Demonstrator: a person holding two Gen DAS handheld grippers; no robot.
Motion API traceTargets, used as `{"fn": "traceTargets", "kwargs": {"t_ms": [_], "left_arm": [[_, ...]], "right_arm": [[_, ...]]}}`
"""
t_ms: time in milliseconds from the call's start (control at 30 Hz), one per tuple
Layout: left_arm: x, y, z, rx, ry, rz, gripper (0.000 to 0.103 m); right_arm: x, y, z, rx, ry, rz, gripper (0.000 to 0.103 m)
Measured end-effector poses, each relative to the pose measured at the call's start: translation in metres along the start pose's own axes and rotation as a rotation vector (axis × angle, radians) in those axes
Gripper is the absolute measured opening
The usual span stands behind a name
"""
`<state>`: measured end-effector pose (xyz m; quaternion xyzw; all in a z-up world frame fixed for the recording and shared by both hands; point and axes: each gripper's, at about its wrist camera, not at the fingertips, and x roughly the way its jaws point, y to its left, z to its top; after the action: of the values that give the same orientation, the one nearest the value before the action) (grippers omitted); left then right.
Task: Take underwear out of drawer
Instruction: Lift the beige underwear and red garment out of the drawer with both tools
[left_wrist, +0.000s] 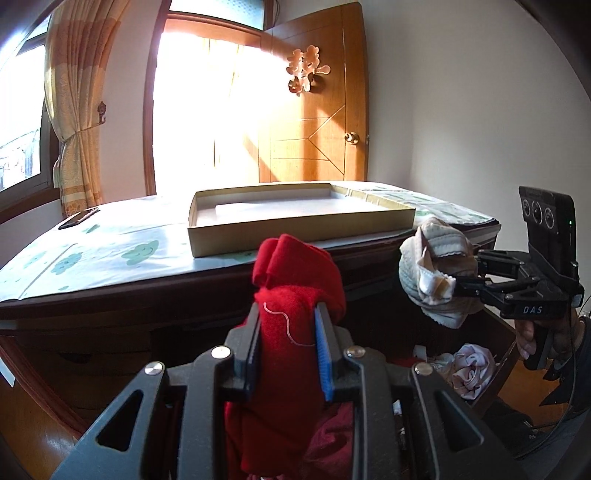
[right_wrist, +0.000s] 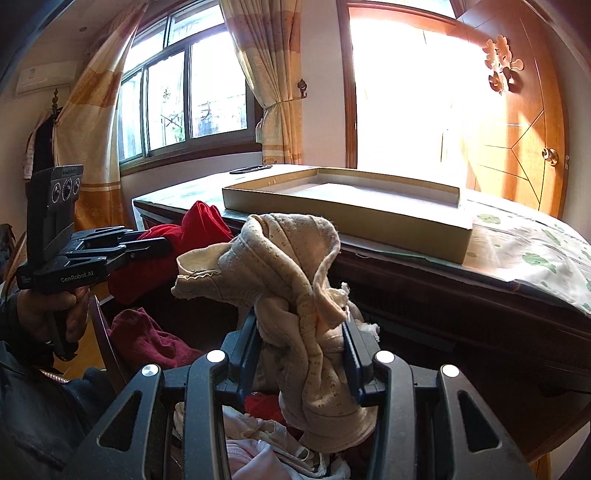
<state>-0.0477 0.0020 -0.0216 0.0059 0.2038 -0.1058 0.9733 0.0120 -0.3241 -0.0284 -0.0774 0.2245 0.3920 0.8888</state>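
Observation:
My left gripper (left_wrist: 287, 314) is shut on red underwear (left_wrist: 295, 280) and holds it up in front of the table edge; it also shows in the right wrist view (right_wrist: 162, 245) with the red cloth (right_wrist: 195, 225). My right gripper (right_wrist: 301, 325) is shut on beige patterned underwear (right_wrist: 291, 266), lifted above the open drawer (right_wrist: 258, 443); in the left wrist view it shows at the right (left_wrist: 458, 278) with the beige bundle (left_wrist: 432, 258). More garments lie in the drawer, pink (left_wrist: 472, 369) and dark red (right_wrist: 144, 336).
A shallow open cardboard box (left_wrist: 295, 236) sits on the table (left_wrist: 92, 258), which has a cloud-print cloth. A dark phone (left_wrist: 78, 218) lies at the table's far left. A wooden door (left_wrist: 317, 110) and curtained windows stand behind.

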Motion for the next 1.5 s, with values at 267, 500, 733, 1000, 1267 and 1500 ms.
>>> {"fn": "traceTargets", "kwargs": {"t_ms": [267,500,733,1000,1267,1500], "left_arm": [[-0.004,-0.001,0.000,-0.011,-0.042,-0.005,0.024],[-0.009,-0.002,0.000,-0.010,-0.074,0.008,0.024],[-0.013,-0.002,0.001,-0.012,-0.097,0.016,0.024],[-0.020,-0.004,0.004,-0.008,-0.135,0.029,0.024],[-0.022,-0.003,0.005,-0.013,-0.146,0.034,0.024],[-0.024,0.002,0.016,-0.032,-0.159,0.033,0.024]], "right_arm": [[-0.005,0.004,0.000,-0.020,-0.041,0.001,0.042],[-0.011,0.006,-0.003,-0.033,-0.089,0.000,0.042],[-0.018,0.011,-0.005,-0.055,-0.135,0.007,0.043],[-0.025,0.017,-0.006,-0.075,-0.178,0.023,0.043],[-0.031,0.016,-0.007,-0.072,-0.211,0.044,0.043],[-0.034,0.003,0.000,0.008,-0.222,0.089,0.043]]}}
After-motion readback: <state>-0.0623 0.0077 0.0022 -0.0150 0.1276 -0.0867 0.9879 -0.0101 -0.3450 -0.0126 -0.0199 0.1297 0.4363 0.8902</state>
